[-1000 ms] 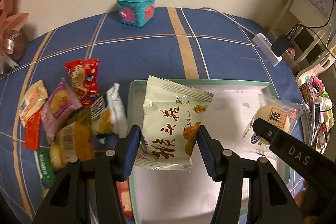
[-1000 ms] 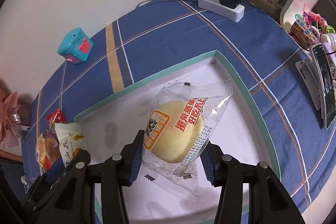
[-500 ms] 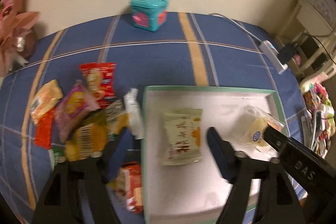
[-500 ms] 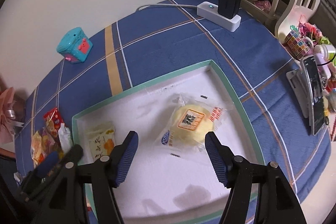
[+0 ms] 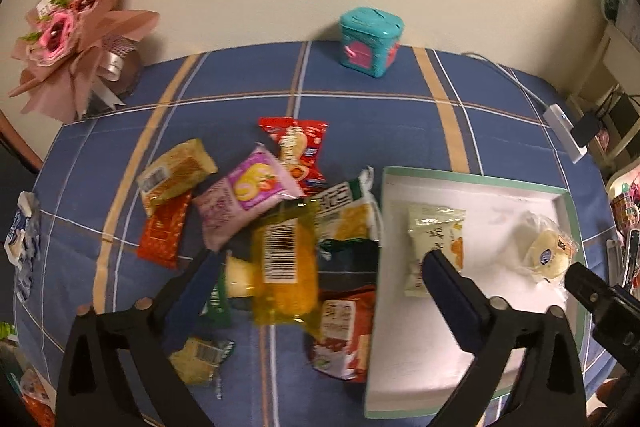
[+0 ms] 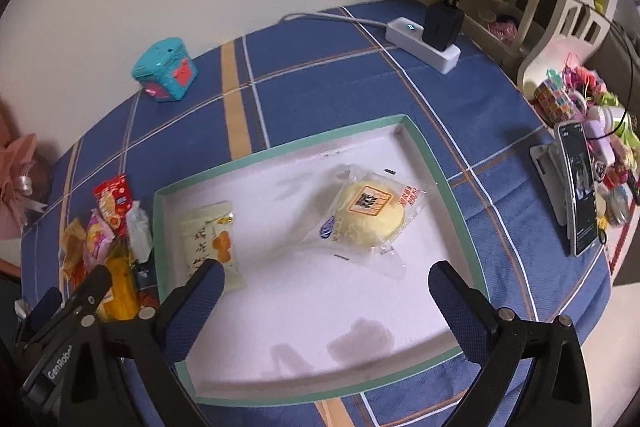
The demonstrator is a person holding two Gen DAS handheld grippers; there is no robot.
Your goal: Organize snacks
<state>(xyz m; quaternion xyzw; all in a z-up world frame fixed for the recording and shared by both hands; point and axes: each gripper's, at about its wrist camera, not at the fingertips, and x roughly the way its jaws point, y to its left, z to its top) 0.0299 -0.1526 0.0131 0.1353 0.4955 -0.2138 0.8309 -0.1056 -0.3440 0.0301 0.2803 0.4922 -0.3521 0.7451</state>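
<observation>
Both tools, left (image 5: 320, 291) and right (image 6: 322, 293), opening, empty; only left view shows bouquet (image 5: 76, 31).

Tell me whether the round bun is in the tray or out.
In. The bun lies flat on the tray's white floor, inside the green rim, clear of both grippers.

Two packets (image 6: 212, 243) (image 6: 370, 215) in tray (image 6: 280, 151); snack pile (image 5: 260, 227) left of tray.

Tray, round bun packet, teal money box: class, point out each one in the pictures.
tray (image 6: 440, 171): right wrist view, green right rim.
round bun packet (image 6: 370, 213): right wrist view, the bun's middle.
teal money box (image 5: 370, 43): left wrist view, front face.
</observation>
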